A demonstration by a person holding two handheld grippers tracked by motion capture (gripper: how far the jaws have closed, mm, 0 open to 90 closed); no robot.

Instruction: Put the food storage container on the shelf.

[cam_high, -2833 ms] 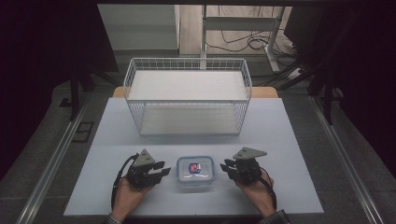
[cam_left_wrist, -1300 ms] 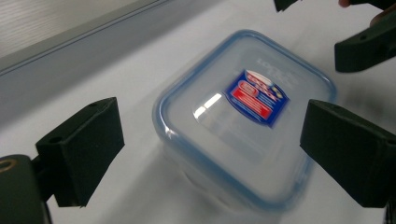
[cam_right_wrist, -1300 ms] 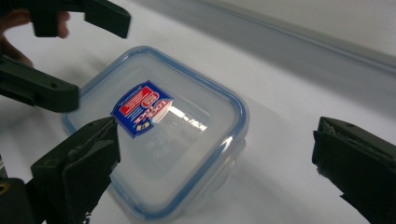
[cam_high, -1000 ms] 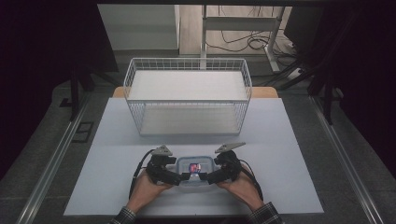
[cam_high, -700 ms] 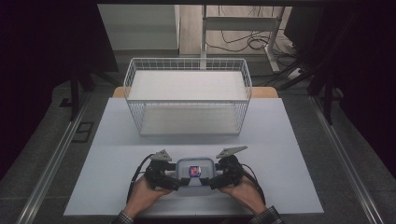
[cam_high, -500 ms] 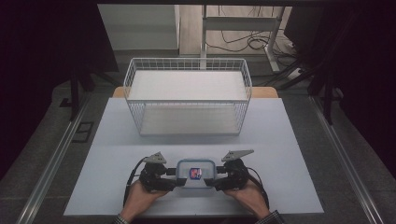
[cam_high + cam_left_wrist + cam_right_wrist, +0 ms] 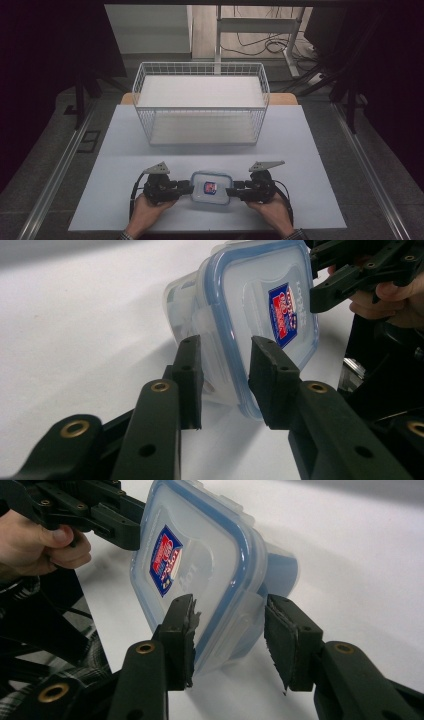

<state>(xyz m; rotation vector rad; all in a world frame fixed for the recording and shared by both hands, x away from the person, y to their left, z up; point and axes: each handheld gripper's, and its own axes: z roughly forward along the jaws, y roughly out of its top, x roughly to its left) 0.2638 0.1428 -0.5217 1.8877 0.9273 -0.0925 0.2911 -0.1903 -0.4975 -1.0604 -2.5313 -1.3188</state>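
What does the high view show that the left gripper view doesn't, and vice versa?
High view: the white wire basket at the far end of the table. Left gripper view: the container close up, its side latch between the left tool's jaws. Shared: the blue-rimmed container with a tool at each end, the right tool opposite; both tools' jaws have just been closing around it.

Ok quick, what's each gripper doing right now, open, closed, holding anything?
Left gripper: jaws have just been closing, now straddling the container edge; grip cannot be told.
Right gripper: jaws just been closing around the opposite edge; grip cannot be told.
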